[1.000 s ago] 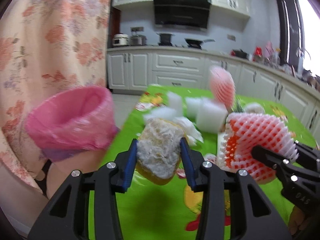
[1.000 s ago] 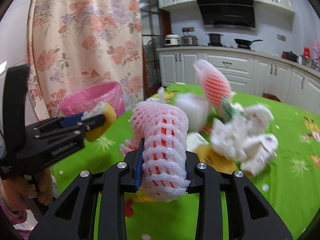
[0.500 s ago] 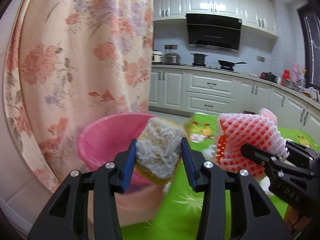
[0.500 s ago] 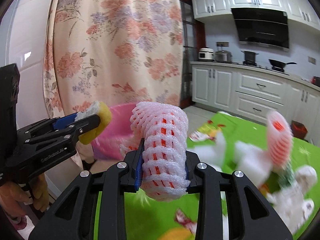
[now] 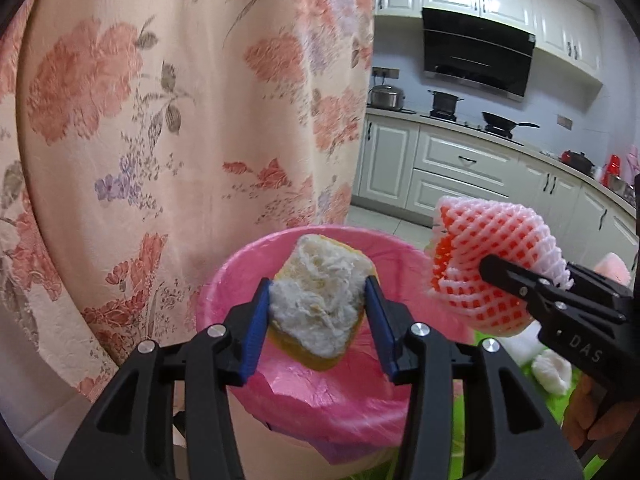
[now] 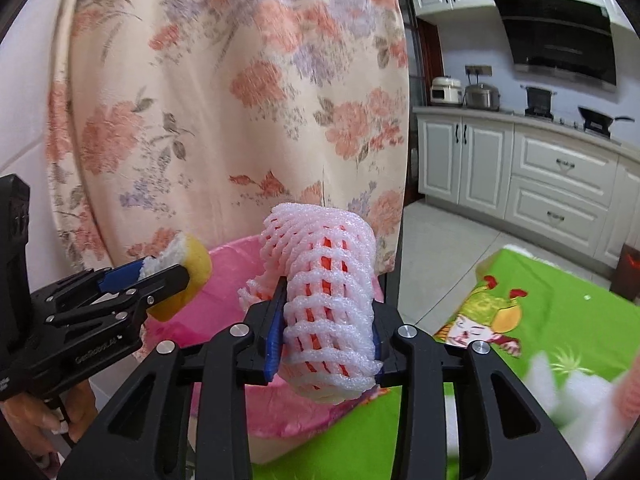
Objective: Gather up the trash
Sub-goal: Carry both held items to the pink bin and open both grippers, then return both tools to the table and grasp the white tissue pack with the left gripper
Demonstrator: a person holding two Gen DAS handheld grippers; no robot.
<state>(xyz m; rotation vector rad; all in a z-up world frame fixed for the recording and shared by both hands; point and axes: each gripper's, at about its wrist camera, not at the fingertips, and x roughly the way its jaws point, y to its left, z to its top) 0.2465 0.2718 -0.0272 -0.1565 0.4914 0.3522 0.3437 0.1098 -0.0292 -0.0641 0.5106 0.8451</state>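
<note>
A chunk of yellow fruit peel with white pith (image 5: 320, 308) sits between the blue pads of my left gripper (image 5: 316, 284), whose jaws are opening; the pads still touch it. It hangs over the mouth of a pink-lined trash bin (image 5: 240, 276). My right gripper (image 6: 328, 292) has a pink foam fruit net (image 6: 324, 264) between its pads, still pressed, and its jaws are opening too. The net hovers at the bin's (image 6: 228, 292) right rim. In the right wrist view the left gripper (image 6: 176, 272) and peel (image 6: 196, 268) are at the left.
A floral curtain (image 5: 160, 120) hangs right behind the bin. The table with a green cartoon cloth (image 6: 560, 312) lies to the right, with white foam scraps (image 5: 554, 368) on it. Kitchen cabinets (image 6: 560, 168) stand at the back. A hand (image 6: 40, 420) holds the left gripper.
Both grippers swung left from above the table to the pink bin, carrying the peel and the foam net. The bin now sits directly under the peel.
</note>
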